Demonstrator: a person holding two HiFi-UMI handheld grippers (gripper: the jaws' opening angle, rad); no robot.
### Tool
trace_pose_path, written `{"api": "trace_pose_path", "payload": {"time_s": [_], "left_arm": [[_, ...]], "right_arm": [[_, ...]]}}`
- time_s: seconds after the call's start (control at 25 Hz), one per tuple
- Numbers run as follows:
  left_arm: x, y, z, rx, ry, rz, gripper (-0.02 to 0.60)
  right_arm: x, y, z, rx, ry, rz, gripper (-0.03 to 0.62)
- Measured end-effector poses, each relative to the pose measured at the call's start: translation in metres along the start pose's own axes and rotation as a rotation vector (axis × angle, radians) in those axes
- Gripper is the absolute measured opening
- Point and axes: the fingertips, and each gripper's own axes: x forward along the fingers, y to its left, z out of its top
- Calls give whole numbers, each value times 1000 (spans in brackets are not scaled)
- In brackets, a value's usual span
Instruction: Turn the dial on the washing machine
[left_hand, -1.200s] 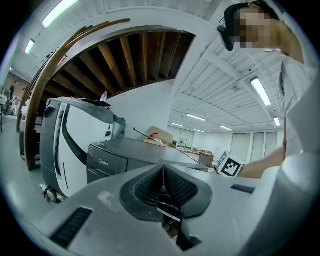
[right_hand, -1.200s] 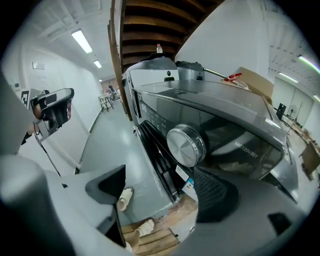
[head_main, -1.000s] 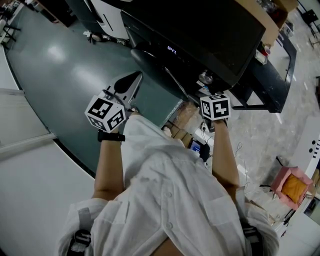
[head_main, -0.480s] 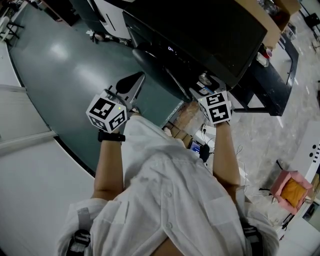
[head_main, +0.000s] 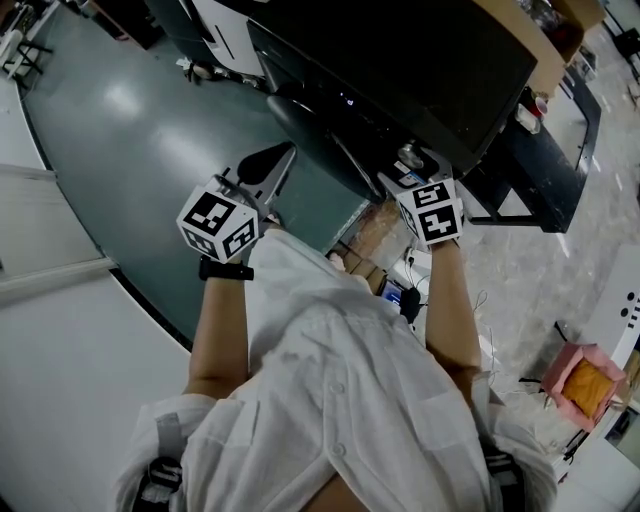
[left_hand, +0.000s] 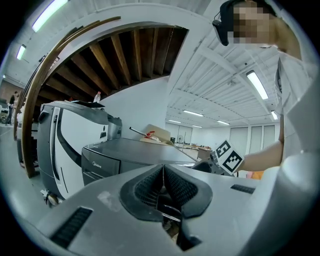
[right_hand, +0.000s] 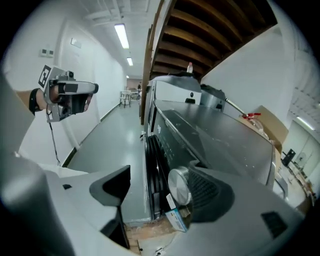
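The right claw (right_hand: 157, 185) stood wide open with the washing machine's (right_hand: 210, 135) dial (right_hand: 179, 186) between its jaws, apparently ungripped and yet to be turned, while the left claw (left_hand: 162, 187) was closed and empty.

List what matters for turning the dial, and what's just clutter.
For the job:
- dial
- washing machine
- right gripper, open, dial beside one jaw

Lying about:
- left gripper, shut, off the machine
- cardboard box
- pink container
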Motion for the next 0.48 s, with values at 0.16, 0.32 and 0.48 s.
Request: {"api": "trace_pose_path", "payload": {"time_s": [0.16, 0.32, 0.48], "left_arm": [[-3, 2, -3, -2, 4, 3, 17], [-3, 6, -2, -7, -5, 12, 17], [0, 1, 0, -4, -8, -1, 17]], "right_arm": [[-11, 2, -29, 95, 72, -3, 373], [-25, 4, -22, 110, 14, 7, 370], [-17, 0, -3, 66, -30, -3, 368]]}}
